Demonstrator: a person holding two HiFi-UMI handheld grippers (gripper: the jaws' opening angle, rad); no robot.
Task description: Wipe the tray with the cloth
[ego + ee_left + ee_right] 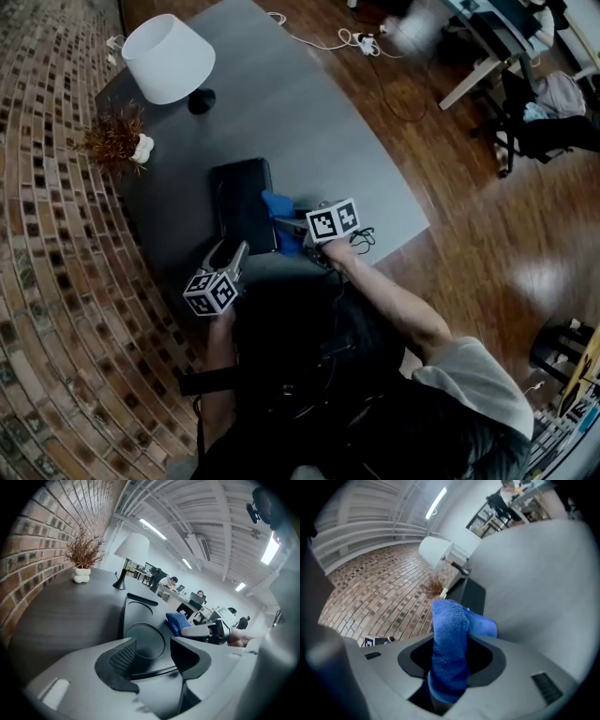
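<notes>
A black tray (239, 202) with round recesses lies on the dark grey table (309, 122). My left gripper (230, 251) is at its near left corner. In the left gripper view the tray's (143, 639) near rim sits between the two jaws of the left gripper (152, 656), which are closed against it. My right gripper (286, 225) reaches over the tray's right side, shut on a blue cloth (278, 204). The cloth (450, 644) hangs folded from between the jaws of the right gripper (450, 660), above the tray (473, 595). The left gripper view also shows the cloth (177, 620).
A white-shaded lamp (169, 58) and a small dried plant in a white pot (117, 139) stand at the table's far left, beside the brick wall. Cables lie on the wooden floor beyond the table. The table's near edge is just behind both grippers.
</notes>
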